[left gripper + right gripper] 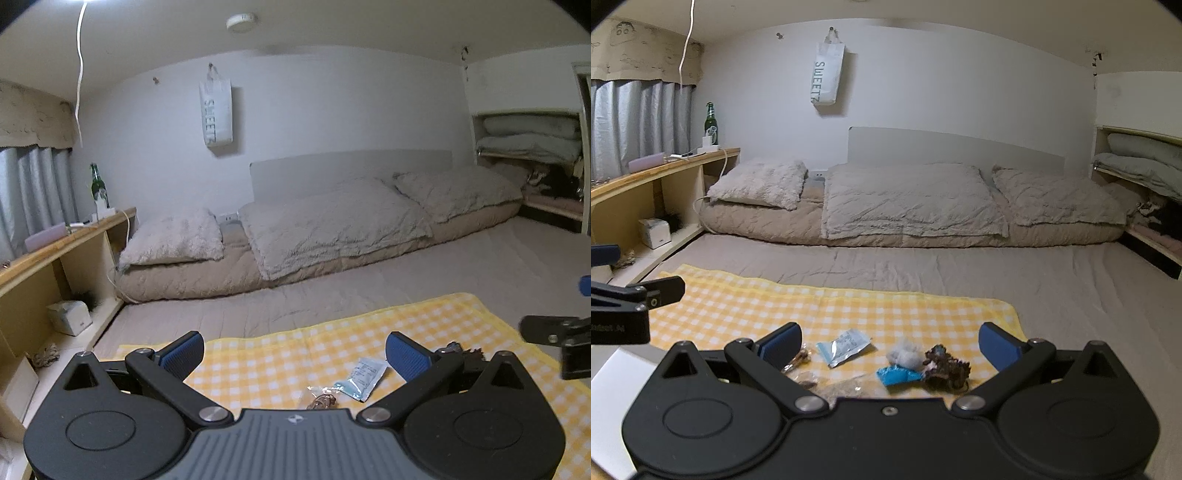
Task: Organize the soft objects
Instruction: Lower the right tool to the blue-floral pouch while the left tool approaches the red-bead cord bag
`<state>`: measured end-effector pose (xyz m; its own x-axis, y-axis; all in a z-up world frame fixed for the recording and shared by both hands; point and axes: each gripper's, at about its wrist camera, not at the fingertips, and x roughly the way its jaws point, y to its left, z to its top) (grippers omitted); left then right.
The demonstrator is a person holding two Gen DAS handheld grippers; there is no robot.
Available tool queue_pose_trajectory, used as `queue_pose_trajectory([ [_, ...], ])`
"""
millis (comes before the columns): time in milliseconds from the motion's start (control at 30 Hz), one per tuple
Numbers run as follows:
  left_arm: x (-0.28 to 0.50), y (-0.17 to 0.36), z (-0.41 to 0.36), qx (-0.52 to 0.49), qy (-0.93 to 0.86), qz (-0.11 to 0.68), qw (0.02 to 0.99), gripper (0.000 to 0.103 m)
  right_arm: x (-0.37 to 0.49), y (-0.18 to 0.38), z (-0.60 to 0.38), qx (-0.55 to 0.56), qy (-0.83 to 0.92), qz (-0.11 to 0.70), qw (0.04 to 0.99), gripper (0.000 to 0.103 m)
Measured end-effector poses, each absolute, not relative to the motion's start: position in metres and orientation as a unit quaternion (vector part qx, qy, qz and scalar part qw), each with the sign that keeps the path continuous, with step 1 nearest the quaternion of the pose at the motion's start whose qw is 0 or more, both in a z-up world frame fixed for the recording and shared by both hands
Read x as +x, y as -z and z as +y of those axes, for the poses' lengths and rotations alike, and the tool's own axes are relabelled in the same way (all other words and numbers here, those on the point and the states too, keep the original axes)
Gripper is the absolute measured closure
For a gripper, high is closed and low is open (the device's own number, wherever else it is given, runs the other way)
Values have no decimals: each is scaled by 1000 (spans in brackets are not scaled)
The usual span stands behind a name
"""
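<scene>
Here, both the left gripper (294, 354) and right gripper (889, 343) were spread apart, empty, above the yellow checked cloth (849, 306) low in frame, where a pale packet (842, 346) lay.

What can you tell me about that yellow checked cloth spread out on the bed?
The yellow checked cloth is a soft-looking rectangle in a yellow and white gingham pattern, lying flat on the grey bed sheet with slight ripples. A pale sachet, a white fluffy ball, a blue packet and a dark brown bundle rest on its near edge.
</scene>
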<state>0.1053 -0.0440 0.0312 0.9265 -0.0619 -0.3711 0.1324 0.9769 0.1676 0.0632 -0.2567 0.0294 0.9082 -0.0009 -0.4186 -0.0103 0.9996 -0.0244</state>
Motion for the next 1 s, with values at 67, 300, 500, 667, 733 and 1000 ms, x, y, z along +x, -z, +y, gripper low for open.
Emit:
queue_pose_trajectory([
  [67, 122, -20, -44, 93, 52, 204, 973, 0, 71, -24, -260, -9, 2, 217, 976, 0],
  [300, 169, 30, -38, 102, 101, 271, 952, 0, 101, 3, -279, 20, 13, 270, 963, 0],
  [500, 200, 75, -43, 109, 184, 351, 912, 24, 124, 25, -290, 36, 29, 311, 949, 0],
  [667, 224, 110, -36, 87, 235, 424, 870, 37, 140, 44, -293, 49, 23, 351, 935, 0],
  [733, 231, 122, -34, 83, 247, 441, 859, 37, 145, 50, -293, 54, 15, 365, 929, 0],
  [1000, 263, 156, -25, 57, 263, 472, 839, 36, 165, 71, -286, 67, -26, 407, 910, 0],
])
